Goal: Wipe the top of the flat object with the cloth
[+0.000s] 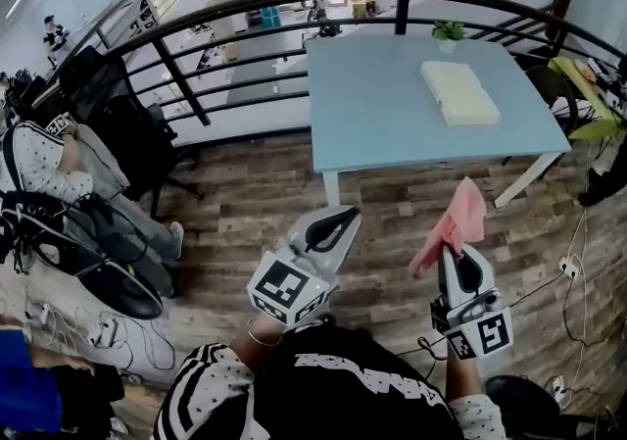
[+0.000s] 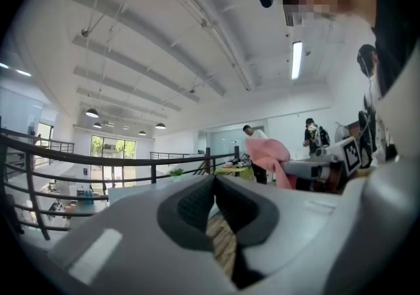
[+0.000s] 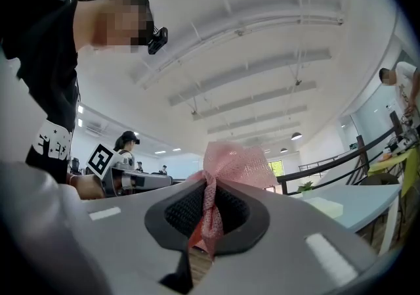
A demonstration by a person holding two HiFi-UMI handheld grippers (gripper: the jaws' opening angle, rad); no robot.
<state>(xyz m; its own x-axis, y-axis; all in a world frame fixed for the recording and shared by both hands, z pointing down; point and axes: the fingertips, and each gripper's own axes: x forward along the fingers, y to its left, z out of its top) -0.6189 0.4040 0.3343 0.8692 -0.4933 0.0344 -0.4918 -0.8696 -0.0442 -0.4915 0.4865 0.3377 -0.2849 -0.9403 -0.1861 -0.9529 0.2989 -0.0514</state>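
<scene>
Pink and limp, the cloth (image 1: 453,224) sits bunched in your clenched right tongs (image 1: 452,252), left tongs (image 1: 348,217) pinched empty, both well short of the table (image 1: 372,110) with the flat object (image 1: 458,92).

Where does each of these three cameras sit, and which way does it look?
Head view: on the person's head, looking steeply down at the floor, the table and flat block, with the left tongs, right tongs and chest below.
Left gripper view: on the left tongs, tilted up at the ceiling; they are shut and empty.
Right gripper view: on the right tongs, tilted up likewise, pinching the cloth.
Shared: all three show the cloth.
</scene>
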